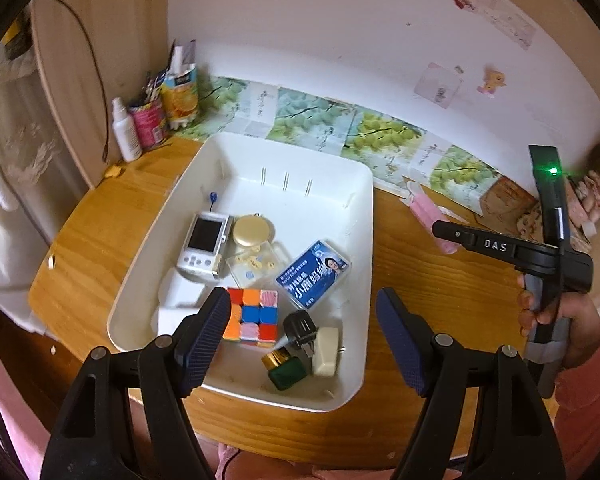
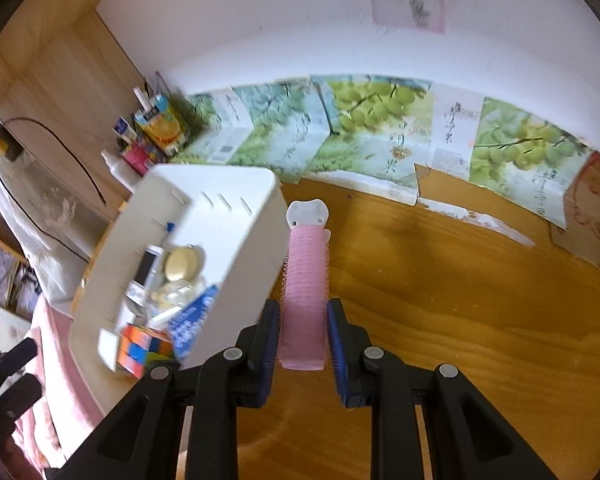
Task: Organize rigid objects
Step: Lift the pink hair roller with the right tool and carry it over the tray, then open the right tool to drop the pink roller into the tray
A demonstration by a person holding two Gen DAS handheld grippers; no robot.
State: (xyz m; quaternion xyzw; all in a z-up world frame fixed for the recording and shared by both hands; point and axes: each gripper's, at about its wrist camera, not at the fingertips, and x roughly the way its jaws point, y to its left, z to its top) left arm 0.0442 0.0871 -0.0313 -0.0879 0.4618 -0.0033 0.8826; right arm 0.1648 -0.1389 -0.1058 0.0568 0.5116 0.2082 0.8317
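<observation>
Right gripper (image 2: 303, 334) is clamped on the pink ribbed hair roller with a white clip end (image 2: 305, 280), held above the wooden table (image 2: 460, 300), clip pointing to twelve o'clock. The white plastic bin (image 2: 240, 240) sits at nine o'clock of the roller, just beside it. Left gripper (image 1: 300, 328) hangs over that bin with jaws spread wide, nothing between them. Inside: a multicoloured puzzle cube (image 1: 254, 316), a white handheld device (image 1: 204, 246), a blue card box (image 1: 314, 274).
</observation>
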